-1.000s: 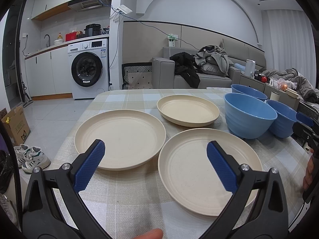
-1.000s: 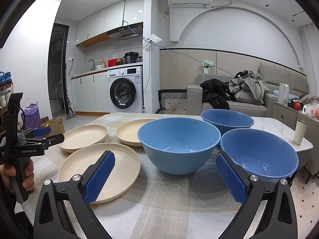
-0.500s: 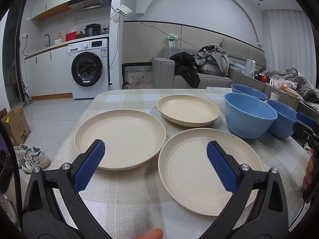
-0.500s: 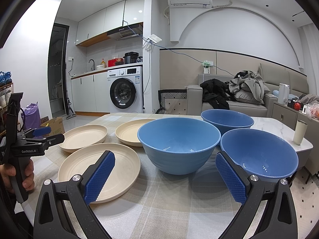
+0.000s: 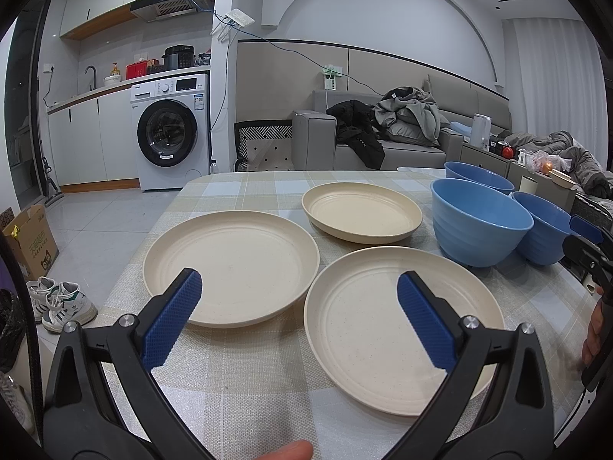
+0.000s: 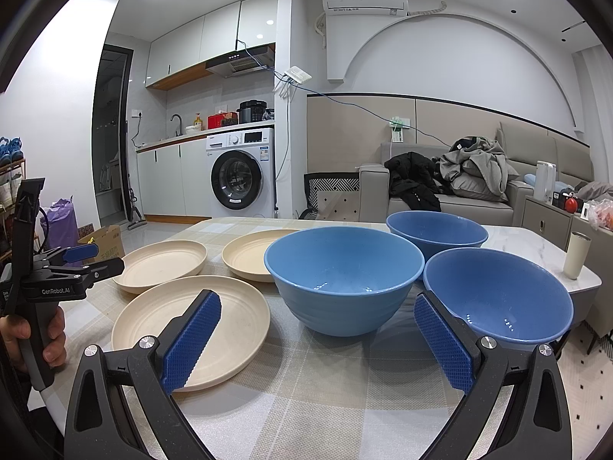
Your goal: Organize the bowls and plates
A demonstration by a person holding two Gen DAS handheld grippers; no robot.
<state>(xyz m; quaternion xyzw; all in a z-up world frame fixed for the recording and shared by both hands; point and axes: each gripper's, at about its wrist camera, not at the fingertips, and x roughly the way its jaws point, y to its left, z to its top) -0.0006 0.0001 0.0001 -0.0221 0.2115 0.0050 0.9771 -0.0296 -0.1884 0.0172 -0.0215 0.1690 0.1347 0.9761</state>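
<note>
Three cream plates lie apart on the checked tablecloth: a left plate (image 5: 231, 266), a near plate (image 5: 398, 326) and a far plate (image 5: 362, 211). Three blue bowls stand to their right: a front bowl (image 6: 343, 280), a right bowl (image 6: 498, 299) and a back bowl (image 6: 436, 232). My left gripper (image 5: 299, 293) hangs open over the near edges of the left and near plates, holding nothing. My right gripper (image 6: 318, 312) is open in front of the front bowl, with nothing between its blue pads.
The table (image 6: 329, 391) carries a checked cloth; its marble right end holds a white cup (image 6: 576, 255). A hand holds the left gripper's handle (image 6: 36, 329) at the table's left edge. Beyond are a sofa (image 5: 383, 142), a washing machine (image 5: 172, 134) and shoes (image 5: 61, 301) on the floor.
</note>
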